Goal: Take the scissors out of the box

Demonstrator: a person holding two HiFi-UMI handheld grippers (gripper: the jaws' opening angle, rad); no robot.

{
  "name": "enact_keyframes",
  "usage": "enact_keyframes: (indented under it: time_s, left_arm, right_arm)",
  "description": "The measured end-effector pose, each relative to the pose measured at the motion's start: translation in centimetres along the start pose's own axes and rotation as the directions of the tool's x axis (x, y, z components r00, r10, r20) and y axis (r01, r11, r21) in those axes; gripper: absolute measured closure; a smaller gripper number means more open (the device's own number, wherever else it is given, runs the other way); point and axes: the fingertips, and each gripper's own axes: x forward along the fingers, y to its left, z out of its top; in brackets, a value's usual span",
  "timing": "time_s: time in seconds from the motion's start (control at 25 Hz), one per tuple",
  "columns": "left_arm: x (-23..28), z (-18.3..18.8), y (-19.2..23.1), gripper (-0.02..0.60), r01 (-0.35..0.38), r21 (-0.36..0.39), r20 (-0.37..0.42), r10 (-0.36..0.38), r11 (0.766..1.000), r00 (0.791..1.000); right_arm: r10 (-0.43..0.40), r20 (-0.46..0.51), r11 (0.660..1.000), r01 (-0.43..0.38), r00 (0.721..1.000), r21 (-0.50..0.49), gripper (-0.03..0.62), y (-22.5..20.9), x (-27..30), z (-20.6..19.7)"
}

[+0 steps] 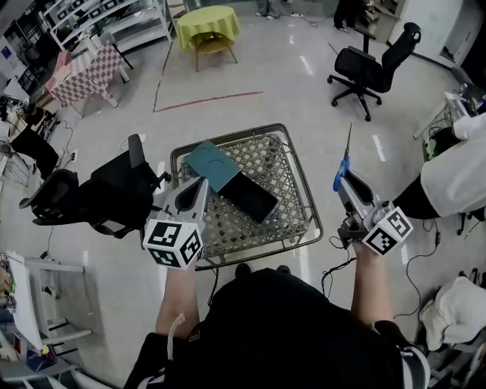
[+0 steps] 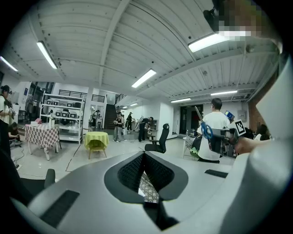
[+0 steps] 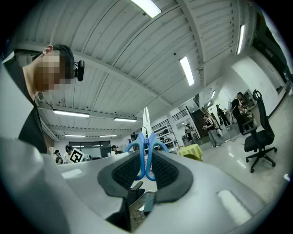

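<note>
My right gripper [image 1: 342, 181] is shut on the scissors [image 1: 345, 156], held right of the wire basket table [image 1: 300, 178] with the blades pointing up. In the right gripper view the blue handles [image 3: 145, 153] sit pinched between the pads and the blade rises above them. On the table lies an open dark box [image 1: 247, 196] with its teal lid [image 1: 214, 166] beside it. My left gripper [image 1: 199, 185] hovers over the table's left edge, near the lid, with nothing in it; its pads meet at the tips [image 2: 144, 157]. The left gripper view also catches the scissors [image 2: 206, 130] off to the right.
A black office chair [image 1: 99, 194] stands close on the left of the table. Another office chair [image 1: 368, 72] stands at the back right. A green-covered table [image 1: 206, 23] and a checkered one [image 1: 83, 72] stand farther off. A person in white [image 1: 456, 175] is at the right edge.
</note>
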Motion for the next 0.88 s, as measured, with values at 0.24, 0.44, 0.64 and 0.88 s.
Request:
enact_keyframes:
  time_s: [0.24, 0.44, 0.64, 0.88]
  left_arm:
    - [-0.2, -0.5, -0.9, 0.575, 0.008, -0.002, -0.007, -0.008, 1.0, 1.0]
    - [-0.3, -0.9, -1.2, 0.575, 0.012, -0.01, -0.012, -0.012, 1.0, 1.0]
    - [-0.4, -1.1, -1.2, 0.577, 0.014, -0.014, -0.013, -0.014, 1.0, 1.0]
    - [-0.8, -1.3, -0.8, 0.577, 0.009, -0.023, -0.011, -0.01, 1.0, 1.0]
  right_arm:
    - [-0.012, -0.043, 1.0, 0.011, 0.999, -0.021, 0.5, -0.1, -0.1, -1.0]
    - [-0.02, -0.051, 0.999, 0.019, 0.998, -0.025, 0.5, -0.2, -0.3, -0.9]
    - [-0.021, -0.056, 0.999, 0.02, 0.998, -0.027, 0.5, -0.1, -0.3, -1.0]
    - [-0.007, -0.062, 1.0, 0.005, 0.998, -0.026, 0.5, 0.5, 0.2, -1.5]
